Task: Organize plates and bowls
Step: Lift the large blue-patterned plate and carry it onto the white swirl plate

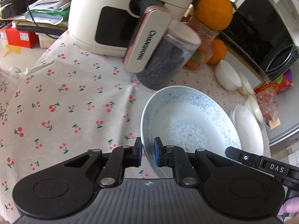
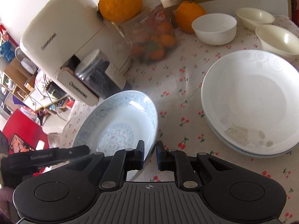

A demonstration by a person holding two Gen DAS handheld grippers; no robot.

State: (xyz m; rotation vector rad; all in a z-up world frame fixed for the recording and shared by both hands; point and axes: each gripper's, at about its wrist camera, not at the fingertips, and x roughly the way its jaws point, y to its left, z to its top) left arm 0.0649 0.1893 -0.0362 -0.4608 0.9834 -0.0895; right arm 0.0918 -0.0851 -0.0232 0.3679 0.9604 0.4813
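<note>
A blue-patterned deep plate is held tilted above the cherry-print tablecloth. My left gripper is shut on its near left rim. My right gripper is shut on the opposite rim of the same plate. A stack of white plates lies to the right of it on the cloth and also shows in the left wrist view. Three small white and cream bowls stand behind that stack.
A cream air fryer and a dark-filled jar stand close behind the held plate. A glass jar of oranges with an orange on top, a loose orange and a microwave line the back.
</note>
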